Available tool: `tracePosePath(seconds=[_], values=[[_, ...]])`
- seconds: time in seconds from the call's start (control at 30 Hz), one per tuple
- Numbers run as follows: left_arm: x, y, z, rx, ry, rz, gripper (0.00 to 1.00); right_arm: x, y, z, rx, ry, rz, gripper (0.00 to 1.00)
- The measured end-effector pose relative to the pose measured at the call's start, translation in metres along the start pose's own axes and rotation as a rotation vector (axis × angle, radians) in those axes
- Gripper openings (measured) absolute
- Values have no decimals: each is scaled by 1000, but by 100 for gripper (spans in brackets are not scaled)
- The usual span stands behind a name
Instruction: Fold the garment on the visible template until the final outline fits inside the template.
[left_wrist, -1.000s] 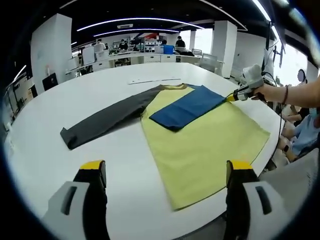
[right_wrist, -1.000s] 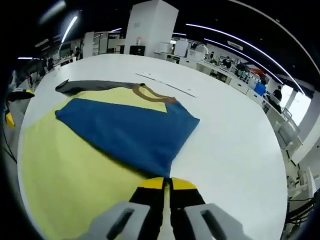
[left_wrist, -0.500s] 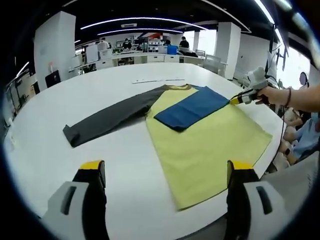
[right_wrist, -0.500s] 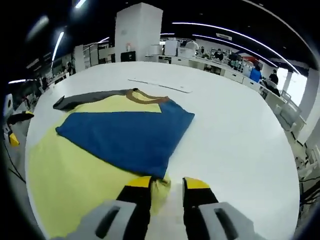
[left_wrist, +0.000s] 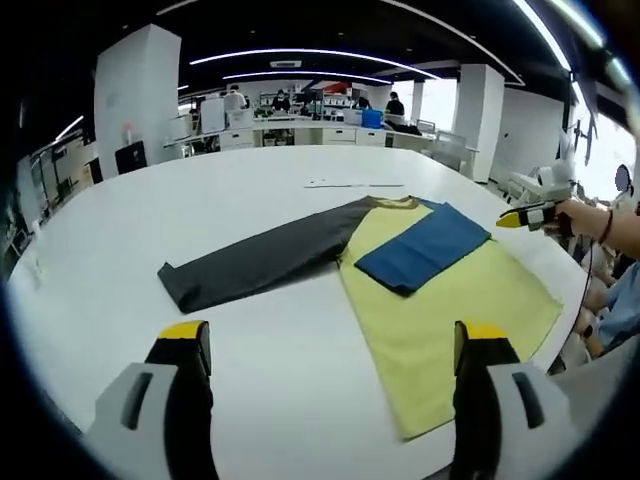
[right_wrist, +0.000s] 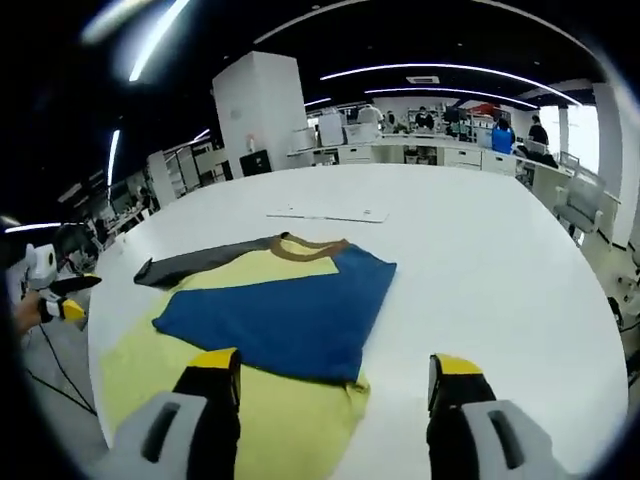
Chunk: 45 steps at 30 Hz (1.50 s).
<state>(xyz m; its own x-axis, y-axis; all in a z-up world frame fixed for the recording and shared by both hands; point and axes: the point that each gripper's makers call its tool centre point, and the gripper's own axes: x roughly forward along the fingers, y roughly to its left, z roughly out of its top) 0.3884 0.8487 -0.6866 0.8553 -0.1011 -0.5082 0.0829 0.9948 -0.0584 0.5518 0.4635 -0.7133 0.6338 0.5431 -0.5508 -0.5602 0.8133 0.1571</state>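
- Yellow-tipped and spread wide, the left gripper (left_wrist: 325, 345) is hovering over the near edge of the white table (left_wrist: 120, 240), gripping nothing.
- Yellow fabric is making up the body of the garment (left_wrist: 440, 300), which is lying flat toward the table's right edge, with its lower hem reaching close to the near-right rim.
- The blue sleeve (left_wrist: 425, 250) is lying folded across the yellow chest, while the grey sleeve (left_wrist: 260, 265) is stretching out unfolded toward the table's middle-left.
- In the right gripper view, the right gripper (right_wrist: 335, 375) is hanging with its jaws wide apart just above the blue sleeve's cuff end, holding nothing; the brown collar (right_wrist: 310, 247) is sitting beyond the sleeve, toward the far side.
- Further off, a thin pale strip (right_wrist: 328, 214) is lying on the table past the collar; whether it belongs to the template I cannot tell, and no clear template outline is showing under the garment.
- My judgement: one sleeve is folded, and the grey one and the body are waiting.
- Risks from here: the hem near the rim could slide off if the body gets tugged that way; a jaw pinching only the top layer could drag the blue sleeve out of its fold; folding without seeing the template edge could leave the outline too wide.
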Motion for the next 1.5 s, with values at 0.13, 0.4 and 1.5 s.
tracePosePath(seconds=[0.13, 0.4, 1.5], values=[[6, 17, 9, -5, -10, 29, 99, -9, 9, 2, -5, -4, 25, 88], [20, 44, 27, 6, -52, 84, 94, -32, 17, -3, -68, 23, 35, 94], [83, 143, -5, -25, 50, 279, 33, -86, 14, -7, 29, -15, -40, 86]])
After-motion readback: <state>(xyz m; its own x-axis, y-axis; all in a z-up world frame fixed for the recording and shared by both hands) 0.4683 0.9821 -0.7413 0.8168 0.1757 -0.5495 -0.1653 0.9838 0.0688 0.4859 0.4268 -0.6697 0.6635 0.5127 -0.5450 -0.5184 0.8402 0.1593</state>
